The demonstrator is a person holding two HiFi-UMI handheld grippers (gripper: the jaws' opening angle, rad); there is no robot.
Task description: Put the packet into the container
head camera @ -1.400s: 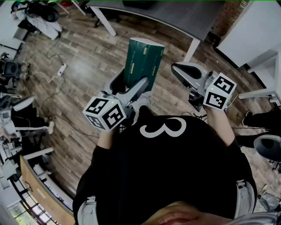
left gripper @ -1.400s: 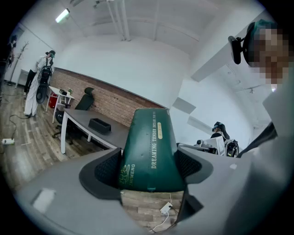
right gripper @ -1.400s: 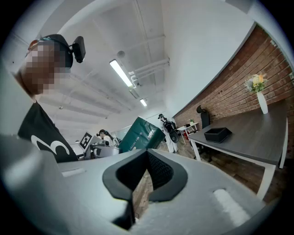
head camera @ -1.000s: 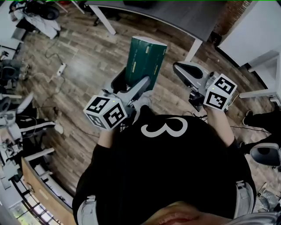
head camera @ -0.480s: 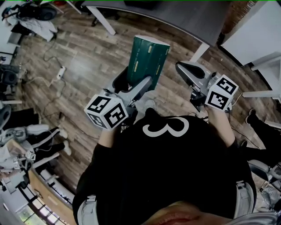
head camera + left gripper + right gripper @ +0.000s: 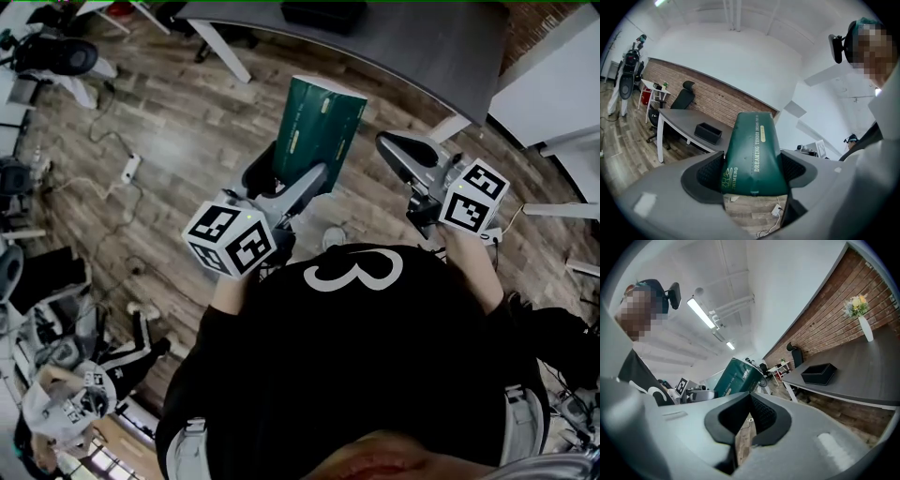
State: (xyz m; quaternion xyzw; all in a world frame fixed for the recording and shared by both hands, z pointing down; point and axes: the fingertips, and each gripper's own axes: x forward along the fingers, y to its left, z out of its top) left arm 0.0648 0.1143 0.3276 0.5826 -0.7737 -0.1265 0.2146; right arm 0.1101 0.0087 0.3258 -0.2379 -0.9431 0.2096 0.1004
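A dark green packet [image 6: 319,127] with gold print stands upright in my left gripper [image 6: 292,186], which is shut on its lower end. In the left gripper view the packet [image 6: 754,145] fills the space between the two dark pads. The container is a black open tray [image 6: 323,13] on the grey table [image 6: 422,42] ahead; it also shows as a tray [image 6: 708,132] in the left gripper view and a tray [image 6: 819,373] in the right gripper view. My right gripper [image 6: 392,147] hangs to the packet's right, shut on nothing, its pads meeting at the tips.
Below me is wooden floor with cables and a power strip [image 6: 130,169]. A white table [image 6: 553,66] stands at the right. A white vase with flowers [image 6: 863,324] sits on the grey table. Chairs and clutter line the left side [image 6: 56,56].
The floor and tables have slid down and left in the head view; the grey table and black tray are now closer. The packet stays held in the left gripper.
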